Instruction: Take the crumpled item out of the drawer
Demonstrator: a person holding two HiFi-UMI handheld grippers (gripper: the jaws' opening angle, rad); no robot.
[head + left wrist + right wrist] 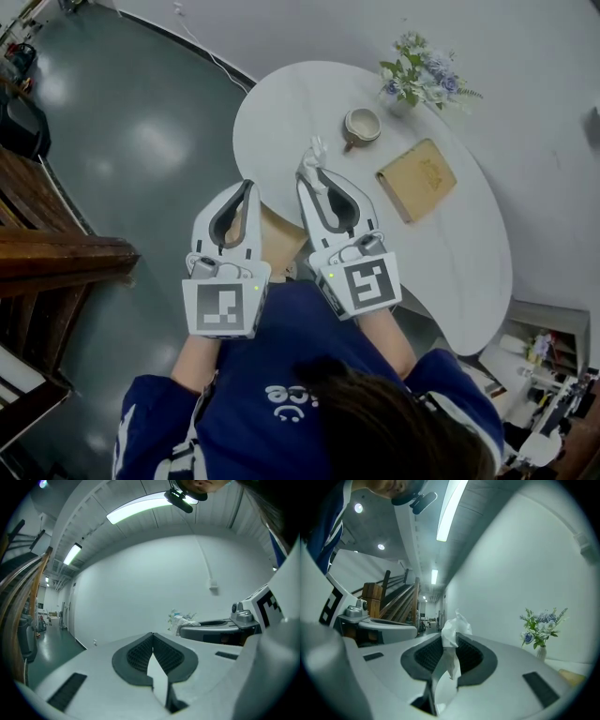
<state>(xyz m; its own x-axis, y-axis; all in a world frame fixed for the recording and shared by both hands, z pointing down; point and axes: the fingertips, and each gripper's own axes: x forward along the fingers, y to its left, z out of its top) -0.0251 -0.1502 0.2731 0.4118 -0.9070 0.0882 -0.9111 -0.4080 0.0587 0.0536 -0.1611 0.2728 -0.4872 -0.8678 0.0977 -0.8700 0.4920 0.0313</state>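
Closest to the camera, beyond the person's blue shirt [281, 375], both hands held the grippers side by side. The left gripper [247, 187] had its jaws pressed together with nothing between them. The right gripper [307, 173] was clamped on a crumpled white tissue [315, 150], which stuck up past the jaw tips, out of the drawer and over the table's near edge. Between the two grippers a tan wooden drawer [281, 236] poked out from under the white oval table [469, 272]. Farther on the tabletop sat a cup [362, 125] and a flat tan wooden board [416, 178]. At the far edge stood a vase of blue and white flowers [419, 77].
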